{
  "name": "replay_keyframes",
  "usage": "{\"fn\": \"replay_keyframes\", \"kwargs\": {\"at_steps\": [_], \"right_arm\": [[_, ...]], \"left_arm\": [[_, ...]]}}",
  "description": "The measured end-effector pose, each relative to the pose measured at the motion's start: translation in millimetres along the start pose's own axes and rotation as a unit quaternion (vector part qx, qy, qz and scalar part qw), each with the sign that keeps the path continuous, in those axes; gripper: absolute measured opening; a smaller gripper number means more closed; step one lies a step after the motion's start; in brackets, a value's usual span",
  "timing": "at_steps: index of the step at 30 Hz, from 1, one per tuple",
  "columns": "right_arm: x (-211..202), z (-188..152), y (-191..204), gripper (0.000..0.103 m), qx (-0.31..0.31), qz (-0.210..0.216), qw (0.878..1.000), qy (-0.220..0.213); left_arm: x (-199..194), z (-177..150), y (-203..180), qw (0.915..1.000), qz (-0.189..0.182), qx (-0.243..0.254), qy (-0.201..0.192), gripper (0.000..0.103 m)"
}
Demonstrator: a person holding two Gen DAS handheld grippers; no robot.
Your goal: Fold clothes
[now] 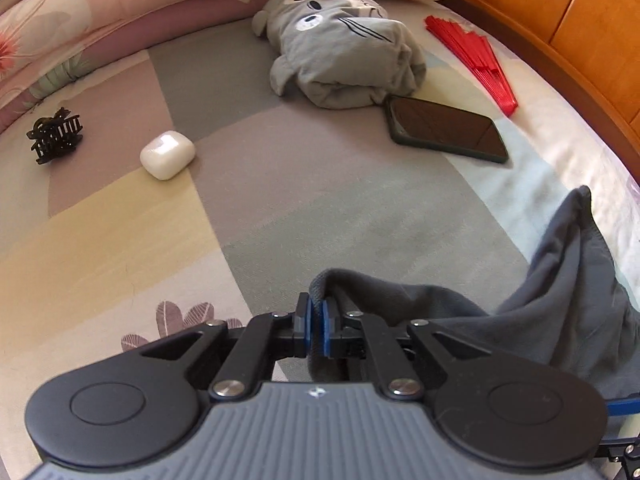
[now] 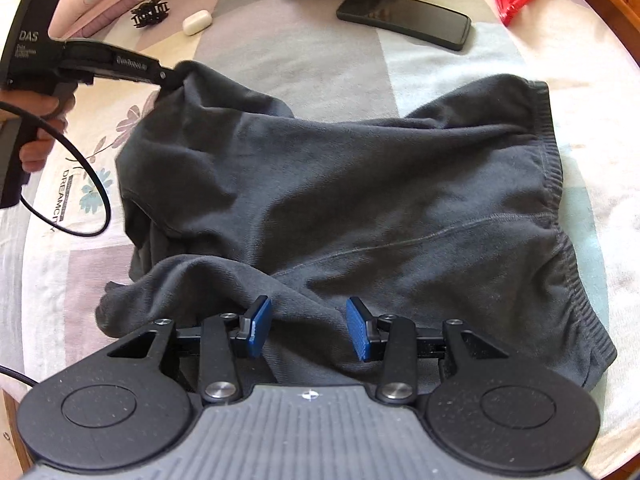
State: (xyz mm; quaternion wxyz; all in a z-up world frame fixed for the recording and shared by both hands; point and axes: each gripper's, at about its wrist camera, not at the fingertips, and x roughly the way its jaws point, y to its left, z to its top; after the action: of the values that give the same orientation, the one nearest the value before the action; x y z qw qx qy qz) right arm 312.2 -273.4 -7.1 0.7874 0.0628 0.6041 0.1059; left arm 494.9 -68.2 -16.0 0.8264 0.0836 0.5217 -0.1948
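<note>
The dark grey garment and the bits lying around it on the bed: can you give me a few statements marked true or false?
1. The left gripper has its fingers pinched on an edge of the dark grey garment. True.
2. The right gripper is clamped shut. False: its fingers stand apart over the cloth.
3. The phone lies screen up beside the folded light grey garment. True.
4. The red fan lies on the phone. False: it lies apart, beyond it.
5. The white case sits by a black hair claw. True.
</note>
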Motion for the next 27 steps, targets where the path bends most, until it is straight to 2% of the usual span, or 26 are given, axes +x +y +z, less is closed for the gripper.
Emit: {"fn": "replay_keyframes", "kwargs": {"at_steps": [3,7,8,9,11,13,15,19,25,27], "right_arm": [[-1,3,4,0.051,-0.01,-0.001,1.0,-0.003],[-3,11,14,0.051,-0.028,-0.004,1.0,-0.003],[-3,14,18,0.051,-0.036,-0.004,0.999,-0.003],[-3,16,23,0.052,-0.046,-0.004,0.999,-0.002],[-2,24,37,0.052,-0.069,-0.003,0.998,-0.002],[-1,32,53,0.052,-0.095,-0.001,0.995,-0.003],[2,43,73,0.054,-0.124,0.003,0.992,-0.006],[12,72,114,0.059,-0.189,0.004,0.982,-0.007],[48,101,167,0.059,-0.281,-0.014,0.96,0.002],[61,102,178,0.048,-0.31,-0.026,0.95,0.011]], "left_arm": [[-8,-12,3,0.9999,-0.001,-0.008,0.006,0.013],[-27,-36,18,0.9995,0.005,-0.027,0.013,0.016],[-32,-44,23,0.9993,0.009,-0.033,0.015,0.021],[-36,-53,27,0.999,0.014,-0.039,0.018,0.031],[-44,-72,36,0.9981,0.027,-0.049,0.028,0.045],[-52,-93,43,0.9969,0.034,-0.061,0.036,0.046],[-57,-112,48,0.9951,0.036,-0.078,0.048,0.054],[-64,-149,54,0.9909,0.046,-0.111,0.061,0.06],[-77,-186,64,0.9853,0.057,-0.154,0.046,0.068],[-80,-194,67,0.9836,0.059,-0.166,0.038,0.068]]}}
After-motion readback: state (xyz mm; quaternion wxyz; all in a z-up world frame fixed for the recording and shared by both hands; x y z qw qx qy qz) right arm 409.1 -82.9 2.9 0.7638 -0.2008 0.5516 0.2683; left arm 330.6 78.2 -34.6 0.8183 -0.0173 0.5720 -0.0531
